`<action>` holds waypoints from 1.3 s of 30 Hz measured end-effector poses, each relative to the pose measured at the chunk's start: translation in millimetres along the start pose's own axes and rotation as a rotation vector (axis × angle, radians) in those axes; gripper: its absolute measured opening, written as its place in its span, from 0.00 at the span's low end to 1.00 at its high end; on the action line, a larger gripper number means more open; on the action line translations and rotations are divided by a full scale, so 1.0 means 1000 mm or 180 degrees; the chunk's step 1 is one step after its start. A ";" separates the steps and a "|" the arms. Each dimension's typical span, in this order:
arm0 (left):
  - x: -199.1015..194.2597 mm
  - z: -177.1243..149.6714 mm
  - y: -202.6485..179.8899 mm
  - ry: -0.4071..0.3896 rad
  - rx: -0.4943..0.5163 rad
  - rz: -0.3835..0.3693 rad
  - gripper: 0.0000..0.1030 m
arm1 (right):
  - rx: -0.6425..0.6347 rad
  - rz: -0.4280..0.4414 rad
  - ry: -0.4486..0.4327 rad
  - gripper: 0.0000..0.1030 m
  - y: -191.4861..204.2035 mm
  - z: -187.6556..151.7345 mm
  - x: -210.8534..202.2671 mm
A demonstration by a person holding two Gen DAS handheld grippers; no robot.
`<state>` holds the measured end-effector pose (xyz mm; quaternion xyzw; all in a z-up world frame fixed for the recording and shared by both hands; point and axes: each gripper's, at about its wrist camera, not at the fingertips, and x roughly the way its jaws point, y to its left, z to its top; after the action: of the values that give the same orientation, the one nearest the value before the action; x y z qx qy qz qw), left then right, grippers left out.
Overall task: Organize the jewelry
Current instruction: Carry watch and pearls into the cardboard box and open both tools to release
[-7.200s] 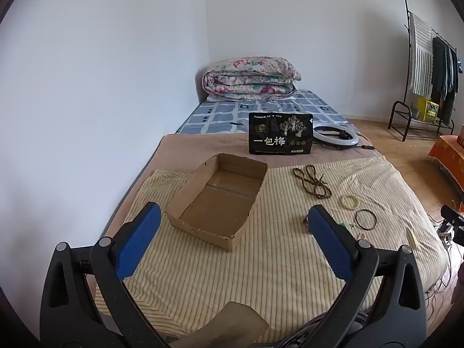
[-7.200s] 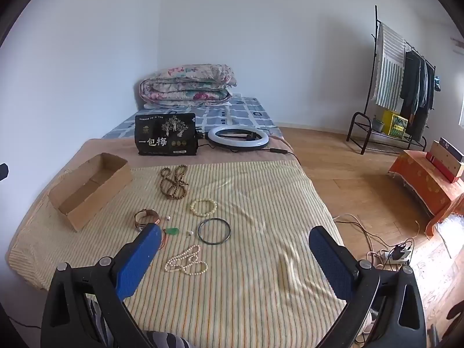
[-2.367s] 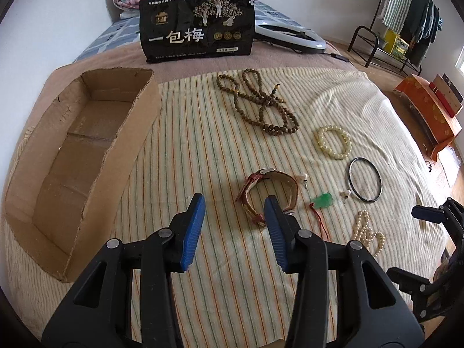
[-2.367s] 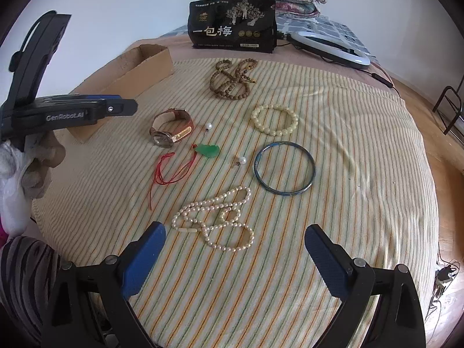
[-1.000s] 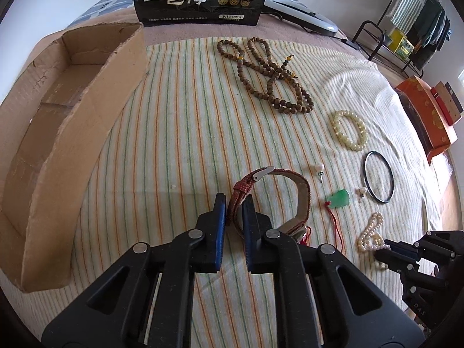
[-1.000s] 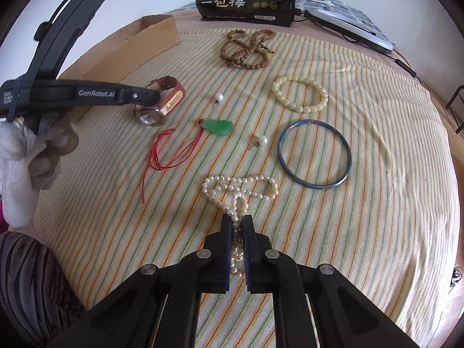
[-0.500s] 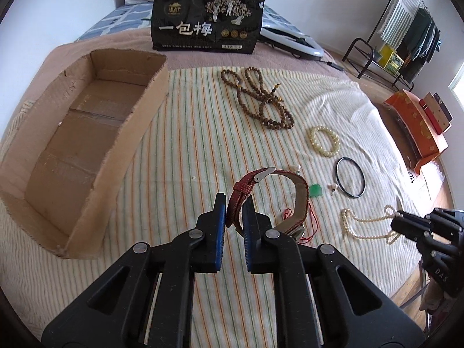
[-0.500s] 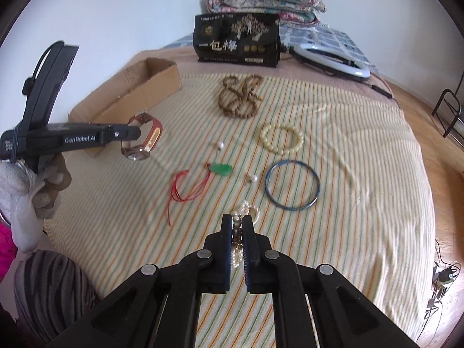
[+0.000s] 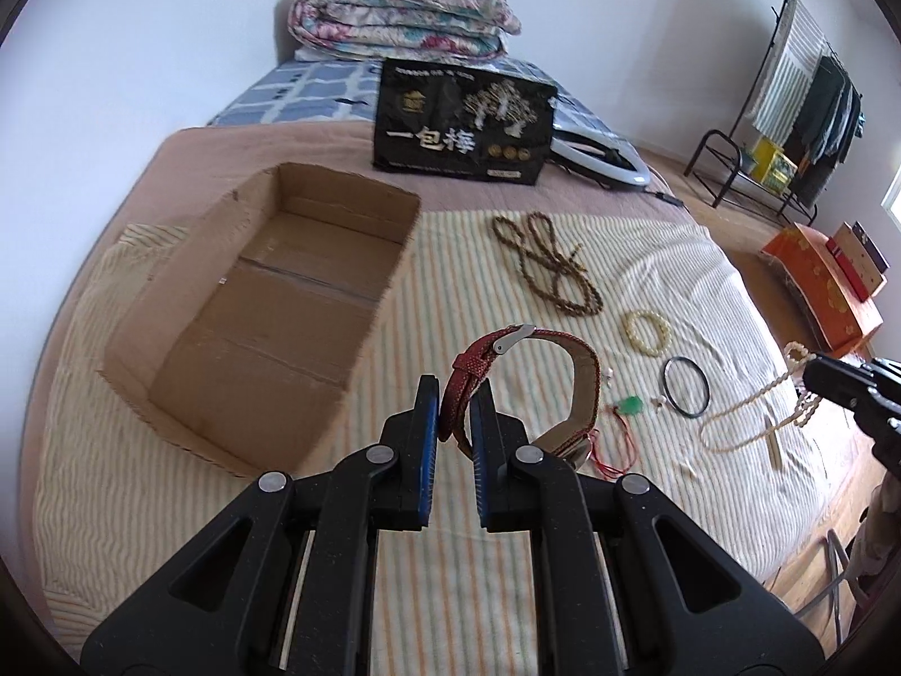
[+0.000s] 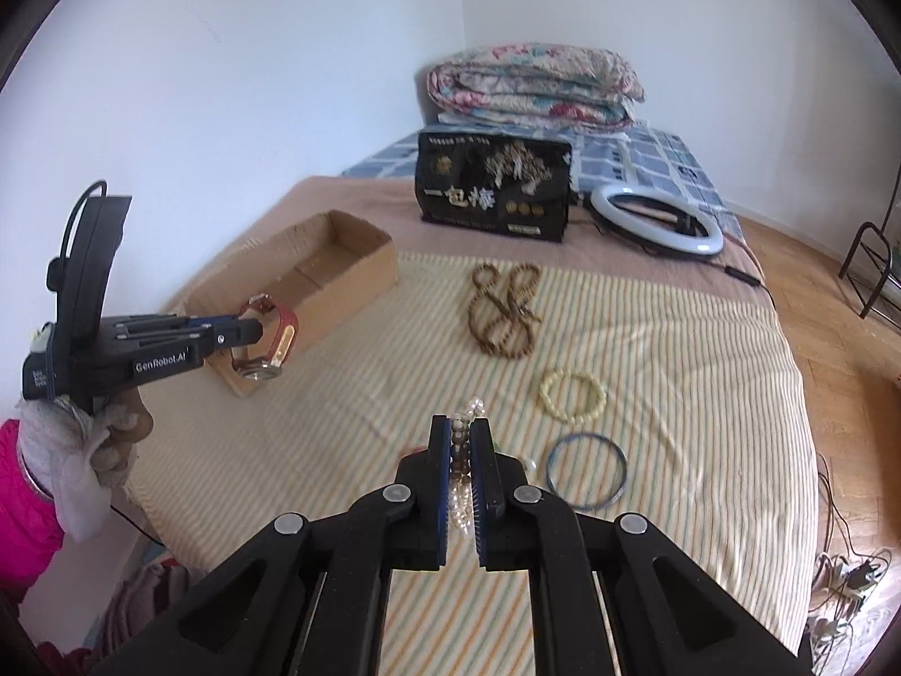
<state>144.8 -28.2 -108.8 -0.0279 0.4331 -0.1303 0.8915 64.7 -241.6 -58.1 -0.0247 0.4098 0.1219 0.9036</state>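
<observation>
My left gripper (image 9: 454,388) is shut on the red strap of a wristwatch (image 9: 563,360), held in the air just right of the open cardboard box (image 9: 169,388). In the right wrist view the same left gripper (image 10: 256,332) holds the watch (image 10: 270,349) beside the box (image 10: 360,276). My right gripper (image 10: 460,428) is shut on a pearl necklace (image 10: 459,484), lifted off the striped cloth; it dangles at the right edge in the left wrist view, pearl necklace (image 9: 749,411). On the cloth lie brown prayer beads (image 9: 549,267), a cream bead bracelet (image 9: 647,331), a dark bangle (image 9: 685,386) and a green pendant (image 9: 632,407) on red cord.
A black printed bag (image 9: 464,124) stands behind the box, a white ring light (image 10: 656,222) beside it, and a folded quilt (image 9: 400,19) by the wall. An orange box (image 9: 819,293) and a clothes rack (image 9: 788,112) stand on the wooden floor to the right.
Both grippers have risen from the cloth, the left carrying the watch, the right pulling the pearl necklace up. The left one has shifted toward the cardboard box.
</observation>
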 end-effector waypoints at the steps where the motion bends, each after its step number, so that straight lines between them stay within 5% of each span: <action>1: -0.003 0.001 0.006 -0.0019 -0.0027 0.0025 0.09 | -0.0011 0.0017 -0.0025 0.04 0.003 0.005 0.000; 16: -0.025 0.011 0.082 -0.0161 -0.0312 0.0301 0.09 | -0.0283 0.0321 -0.0259 0.04 0.068 0.075 0.018; 39: -0.001 0.014 0.151 -0.0065 -0.0489 0.0553 0.09 | -0.0388 0.0711 -0.0175 0.04 0.140 0.130 0.114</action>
<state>186.5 116.6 -124.0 -0.0598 0.4335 -0.0187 0.8990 198.7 -64.2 -48.9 -0.0305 0.3770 0.2471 0.8921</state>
